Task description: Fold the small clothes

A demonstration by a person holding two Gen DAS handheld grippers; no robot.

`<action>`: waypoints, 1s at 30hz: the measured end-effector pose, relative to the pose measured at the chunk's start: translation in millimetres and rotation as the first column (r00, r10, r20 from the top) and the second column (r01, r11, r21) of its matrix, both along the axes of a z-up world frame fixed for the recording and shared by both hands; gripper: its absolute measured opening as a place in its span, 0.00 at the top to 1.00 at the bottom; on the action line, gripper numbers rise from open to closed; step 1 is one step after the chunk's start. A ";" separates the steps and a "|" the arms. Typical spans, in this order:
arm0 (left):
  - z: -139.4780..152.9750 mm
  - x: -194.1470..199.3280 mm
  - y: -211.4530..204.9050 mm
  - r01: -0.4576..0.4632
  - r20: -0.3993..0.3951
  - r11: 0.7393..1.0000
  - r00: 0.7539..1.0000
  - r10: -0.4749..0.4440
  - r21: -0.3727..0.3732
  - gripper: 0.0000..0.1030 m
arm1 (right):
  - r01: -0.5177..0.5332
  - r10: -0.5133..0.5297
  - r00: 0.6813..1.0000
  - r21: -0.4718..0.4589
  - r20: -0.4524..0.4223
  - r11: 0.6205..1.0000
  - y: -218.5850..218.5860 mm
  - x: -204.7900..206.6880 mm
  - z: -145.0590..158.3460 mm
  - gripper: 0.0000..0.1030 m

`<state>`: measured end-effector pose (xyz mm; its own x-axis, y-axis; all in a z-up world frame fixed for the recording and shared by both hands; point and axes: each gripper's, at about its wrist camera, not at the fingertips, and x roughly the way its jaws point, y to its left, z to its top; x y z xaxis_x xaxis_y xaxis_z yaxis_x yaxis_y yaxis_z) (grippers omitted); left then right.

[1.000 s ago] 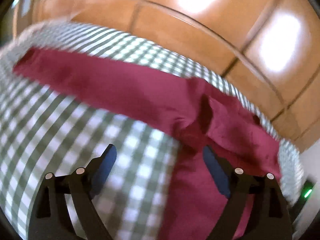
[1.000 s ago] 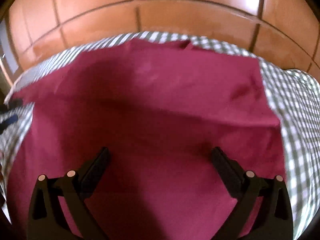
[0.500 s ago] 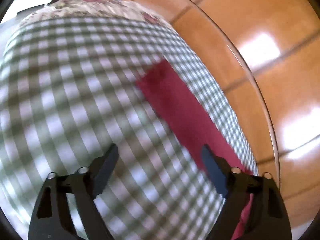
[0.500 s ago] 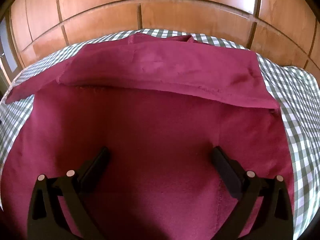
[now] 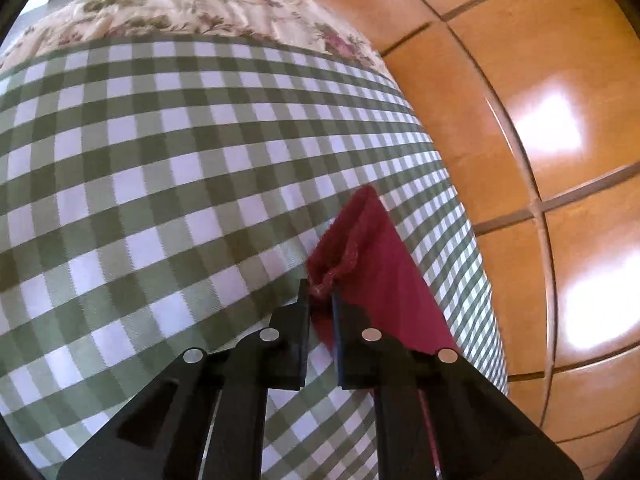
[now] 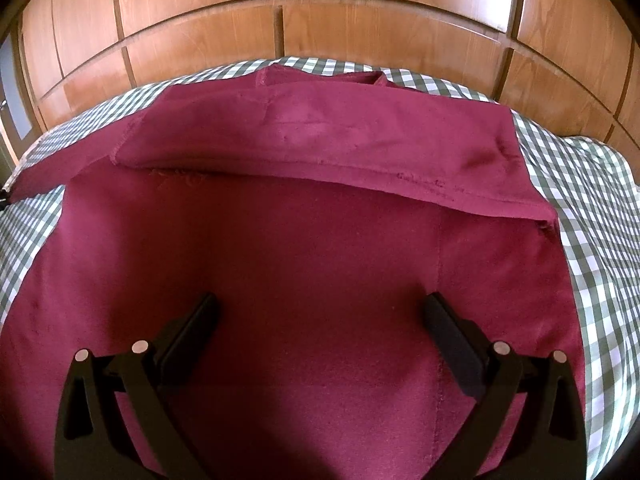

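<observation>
The left gripper (image 5: 320,300) has its jaws pinched tight on a bunched, frayed corner of the dark red garment (image 5: 372,264), which rises in a narrow peak just beyond the fingertips. From that corner the cloth runs back along the gripper's right side as a slim strip, close to the far edge of the green and white checked sheet (image 5: 160,184). To the left of the pinched corner the sheet lies bare and wide, all the way to a flowered cover (image 5: 192,8) at its far end. Past the sheet's right edge stand glossy wooden panels (image 5: 540,120), near the cloth. In the right wrist view the garment (image 6: 320,264) spreads flat across most of the sheet (image 6: 592,216), with its far part folded over toward the camera; that flap's raw edge runs as a long, slightly sagging line from left to right. The right gripper (image 6: 320,320) hangs above the lower layer with its jaws spread wide and nothing between them. Checked sheet shows as a band on the right side, a thinner margin on the left, and a narrow rim beyond the fold, where the wooden panels (image 6: 360,28) begin.
</observation>
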<state>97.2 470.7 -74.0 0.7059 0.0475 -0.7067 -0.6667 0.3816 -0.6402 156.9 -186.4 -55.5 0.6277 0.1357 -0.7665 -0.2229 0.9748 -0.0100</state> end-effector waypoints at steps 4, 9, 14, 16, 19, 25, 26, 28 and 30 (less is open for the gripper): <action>20.8 5.3 -19.7 0.063 0.047 0.995 0.997 -0.066 0.075 0.92 | 0.000 0.000 1.000 0.001 0.000 1.000 -0.1 0.0 0.0 0.02; 56.7 10.9 -72.0 0.196 0.141 0.971 0.966 -0.215 0.135 0.92 | 0.001 -0.001 1.000 0.004 -0.001 1.000 -0.1 -0.1 -0.1 0.02; 82.0 27.9 -160.7 0.383 0.175 0.898 0.890 -0.422 0.216 0.92 | 0.002 -0.002 1.000 0.009 0.000 1.000 -0.3 -0.3 -0.5 0.02; 85.0 35.8 -195.7 0.450 0.168 0.860 0.853 -0.494 0.242 0.92 | 0.003 -0.003 1.000 0.011 -0.001 1.000 -0.3 -0.3 -0.6 0.02; 79.2 51.0 -258.0 0.560 0.135 0.786 0.785 -0.604 0.260 0.92 | 0.002 -0.002 1.000 0.019 -0.002 1.000 -0.3 -0.2 -0.6 0.02; 51.7 69.0 -337.1 0.693 0.035 0.674 0.690 -0.723 0.256 0.92 | 0.004 -0.003 1.000 0.027 -0.020 1.000 0.0 1.6 0.9 0.02; 46.3 69.6 -345.1 0.711 0.010 0.658 0.677 -0.736 0.247 0.92 | 0.003 -0.002 1.000 0.025 -0.026 1.000 0.1 2.3 1.9 0.02; 42.5 64.9 -350.2 0.715 -0.029 0.651 0.679 -0.734 0.256 0.80 | 0.013 -0.010 0.999 0.041 -0.051 0.999 0.1 5.8 6.7 0.02; 41.8 53.6 -348.3 0.724 -0.010 0.639 0.664 -0.748 0.259 0.67 | 0.019 -0.008 0.996 0.129 -0.088 0.991 -0.1 10.3 13.3 0.02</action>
